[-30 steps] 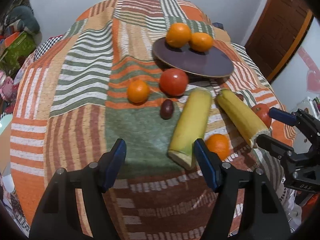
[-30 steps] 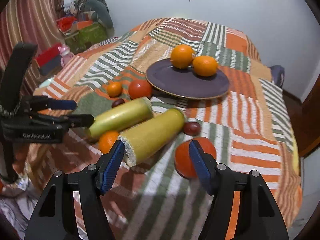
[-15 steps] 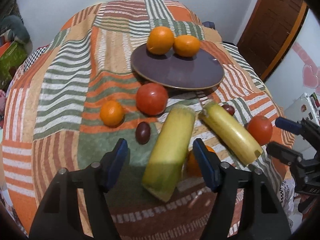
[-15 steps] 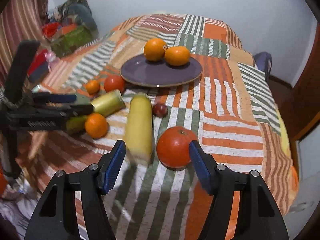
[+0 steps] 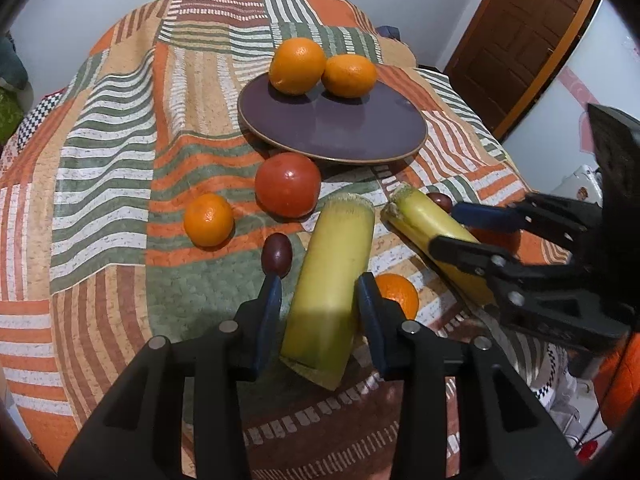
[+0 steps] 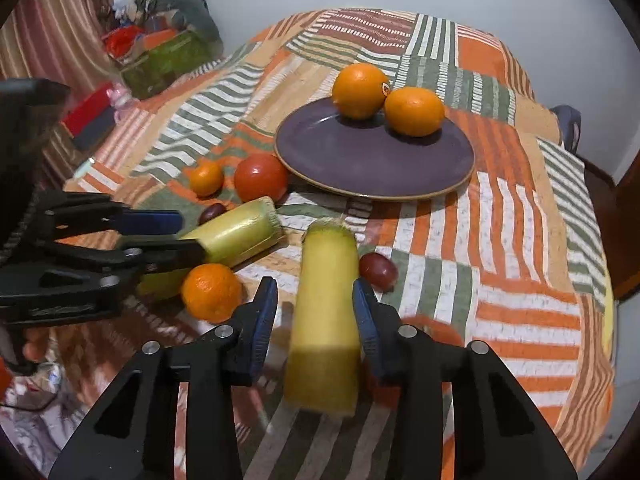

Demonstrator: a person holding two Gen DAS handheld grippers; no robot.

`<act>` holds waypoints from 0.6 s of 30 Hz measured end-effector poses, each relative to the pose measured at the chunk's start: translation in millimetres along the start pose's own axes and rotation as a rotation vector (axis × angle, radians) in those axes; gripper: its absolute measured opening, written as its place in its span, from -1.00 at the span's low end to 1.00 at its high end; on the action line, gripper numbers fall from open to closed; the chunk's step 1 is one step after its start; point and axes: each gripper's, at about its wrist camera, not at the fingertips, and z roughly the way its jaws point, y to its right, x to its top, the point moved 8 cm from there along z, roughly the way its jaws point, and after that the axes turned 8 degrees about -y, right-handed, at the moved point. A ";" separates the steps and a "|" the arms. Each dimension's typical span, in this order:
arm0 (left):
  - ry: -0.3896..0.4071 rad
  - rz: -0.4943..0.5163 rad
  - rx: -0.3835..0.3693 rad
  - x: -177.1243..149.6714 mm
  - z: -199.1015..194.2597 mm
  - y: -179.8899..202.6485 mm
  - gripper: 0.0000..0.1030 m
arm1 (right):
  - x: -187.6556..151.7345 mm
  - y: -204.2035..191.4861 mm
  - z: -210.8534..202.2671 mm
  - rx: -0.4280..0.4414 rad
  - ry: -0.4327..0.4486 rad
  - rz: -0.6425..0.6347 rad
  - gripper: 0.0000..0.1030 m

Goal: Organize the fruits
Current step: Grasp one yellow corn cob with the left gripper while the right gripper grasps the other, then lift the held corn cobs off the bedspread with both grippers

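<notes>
Two yellow-green corn cobs lie on the patchwork cloth. My left gripper point(image 5: 319, 300) has its blue pads on both sides of the left cob point(image 5: 332, 280). My right gripper point(image 6: 315, 304) straddles the right cob point(image 6: 326, 312). A small gap shows beside each cob, so neither is clamped. A purple plate point(image 5: 340, 136) holds two oranges point(image 5: 297, 65). A tomato point(image 5: 287, 190), a small orange point(image 5: 208, 220), a dark plum point(image 5: 276, 255) and another orange point(image 5: 396, 292) lie around the cobs. A second plum point(image 6: 378, 271) and a partly hidden tomato point(image 6: 438, 334) lie by my right gripper.
The cloth drops away at the near edge. A wooden door point(image 5: 520, 40) stands at the right. Boxes, bags and a striped curtain point(image 6: 48, 40) crowd the left side beyond the table in the right wrist view.
Both grippers moved forward and narrowed around the cobs. The left one went from behind its cob to astride it. The right one shifted from the tomato to its cob.
</notes>
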 end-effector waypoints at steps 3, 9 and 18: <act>-0.025 0.008 -0.021 2.7 3.0 1.2 -0.23 | 4.5 0.8 4.6 -0.003 -0.013 -0.011 -0.29; -0.053 0.033 -0.015 19.0 9.7 6.1 -0.23 | 9.3 -4.5 14.6 -0.007 -0.044 -0.082 -0.24; -0.099 0.079 -0.009 42.3 31.7 18.3 -0.23 | 9.9 -3.7 14.3 0.036 -0.069 -0.093 -0.29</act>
